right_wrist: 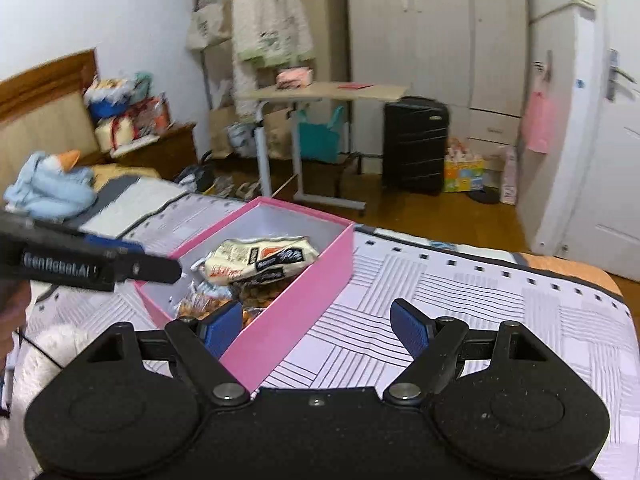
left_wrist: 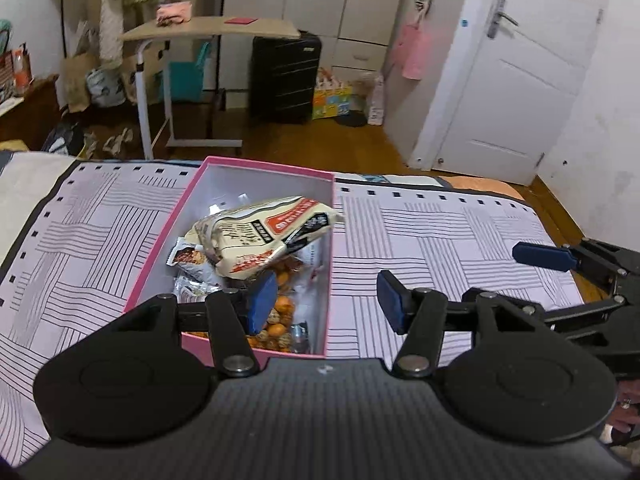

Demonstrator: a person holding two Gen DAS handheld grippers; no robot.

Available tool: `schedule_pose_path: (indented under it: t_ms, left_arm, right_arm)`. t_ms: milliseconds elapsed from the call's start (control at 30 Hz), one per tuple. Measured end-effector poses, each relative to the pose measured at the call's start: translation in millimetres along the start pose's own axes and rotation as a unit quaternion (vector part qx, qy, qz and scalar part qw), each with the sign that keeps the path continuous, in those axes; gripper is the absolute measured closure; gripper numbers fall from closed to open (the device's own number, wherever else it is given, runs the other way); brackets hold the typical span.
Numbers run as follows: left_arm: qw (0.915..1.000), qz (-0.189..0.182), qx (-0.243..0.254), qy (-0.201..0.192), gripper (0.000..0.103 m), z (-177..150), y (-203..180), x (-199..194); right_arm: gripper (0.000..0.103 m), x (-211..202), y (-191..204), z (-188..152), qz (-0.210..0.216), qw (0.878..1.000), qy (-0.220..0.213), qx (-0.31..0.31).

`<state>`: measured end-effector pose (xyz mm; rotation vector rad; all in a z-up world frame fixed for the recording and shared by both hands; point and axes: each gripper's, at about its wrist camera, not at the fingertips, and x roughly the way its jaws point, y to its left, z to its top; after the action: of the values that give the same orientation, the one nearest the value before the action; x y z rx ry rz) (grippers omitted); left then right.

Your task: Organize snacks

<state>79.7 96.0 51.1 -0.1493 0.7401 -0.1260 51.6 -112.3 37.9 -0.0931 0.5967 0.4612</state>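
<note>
A pink box (left_wrist: 160, 256) lies open on the patterned bedspread, also in the right wrist view (right_wrist: 304, 304). It holds a cream snack bag (left_wrist: 260, 236) (right_wrist: 260, 258) on top of orange snacks (left_wrist: 280, 312) and small wrapped bars (left_wrist: 188, 258). My left gripper (left_wrist: 326, 300) is open and empty above the box's near right corner. My right gripper (right_wrist: 316, 326) is open and empty by the box's right wall. The right gripper shows at the right in the left wrist view (left_wrist: 544, 256); the left gripper shows at the left in the right wrist view (right_wrist: 132, 266).
The bedspread (left_wrist: 440, 240) stretches right of the box to the bed edge. Beyond are a wooden floor, a rolling side table (left_wrist: 208, 32), a black suitcase (left_wrist: 284, 76) and a white door (left_wrist: 520, 80). A blue plush (right_wrist: 48, 184) lies on the bed at left.
</note>
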Motion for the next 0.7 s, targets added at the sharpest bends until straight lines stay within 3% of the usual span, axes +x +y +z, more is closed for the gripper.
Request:
schedule_pose_path:
  t_ms: [200,433,700]
  left_arm:
    - [0.9994,0.005,0.035,-0.001,0.047,-11,-20,-16]
    - [0.9975,0.013,0.07,-0.006,0.046,-30,-43,-28]
    - [0.9971,0.007,0.076,-0.002,0.043,-49,-55,-28]
  right_arm:
    - [0.018,-32,1,-12,-0.015,0.999,-0.021,0.022]
    - [0.018,-43,-1,-34,-0.05,0.997,-0.008,0.06]
    - [0.014,-50,4,-61,-0.111,0.991,-0.01,0.079]
